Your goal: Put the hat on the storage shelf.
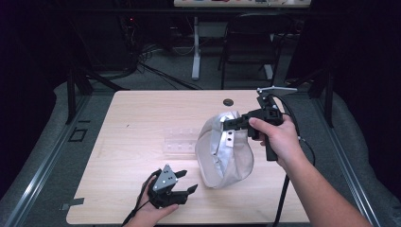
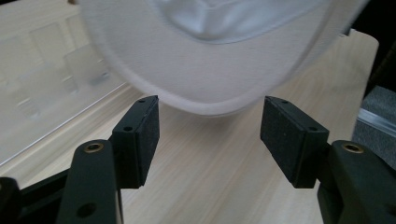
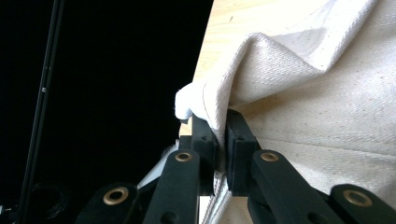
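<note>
An off-white cloth cap (image 1: pixel 222 151) with a silvery lining is held tilted over the right half of the table (image 1: pixel 132 123), brim toward the near edge. Its back edge is pinched by the right gripper (image 1: pixel 231 124), jaws closed on cloth. The left gripper (image 1: pixel 182 182) is held spread wide, empty, near the brim. No writing is readable.

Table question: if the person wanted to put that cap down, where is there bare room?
The widest bare stretch of table runs along its left side, beside the clear tray. Another strip lies behind the tray, toward the dark disc. The near middle is crowded: the cap hangs from the right gripper, with the left gripper close beside it.
</note>
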